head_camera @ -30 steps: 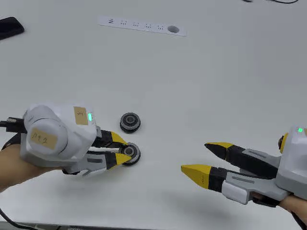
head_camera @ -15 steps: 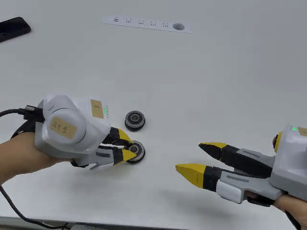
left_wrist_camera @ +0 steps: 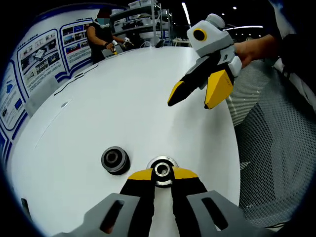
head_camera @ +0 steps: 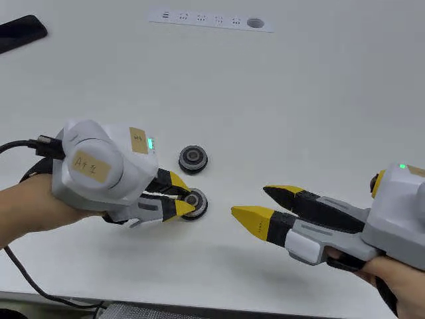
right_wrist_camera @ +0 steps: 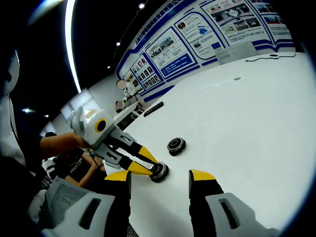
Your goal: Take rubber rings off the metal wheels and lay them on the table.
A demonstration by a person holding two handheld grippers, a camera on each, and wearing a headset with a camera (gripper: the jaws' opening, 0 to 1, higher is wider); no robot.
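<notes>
A: Where is the gripped wheel (head_camera: 194,201)?

B: Flat on the white table (head_camera: 299,100), near its front edge. It has a dark rim and a bright metal hub. I cannot tell whether it rests on the surface or is lifted a touch.

A: What has hold of it?

B: The left gripper (head_camera: 184,195). Its two yellow-tipped jaws are closed on the wheel, one on each side, reaching in from the wheel's left. The left gripper view shows the hub sitting right between the tips.

A: Is there another one?

B: Yes, the second wheel (head_camera: 192,158), lying flat just beyond the gripped wheel, apart from it and touched by nothing. It too looks dark around the outside.

A: And the other tool?

B: The right gripper (head_camera: 250,201) is to the right of the gripped wheel, near it but clear of it, tips pointing toward it. Its jaws stand wide apart with nothing between them.

A: Anything farther out?

B: A white power strip (head_camera: 209,19) lies well beyond the gripped wheel at the far side. A dark phone (head_camera: 20,33) lies far off to the back left. A black cable (head_camera: 16,145) runs from the rear of the left gripper.
</notes>
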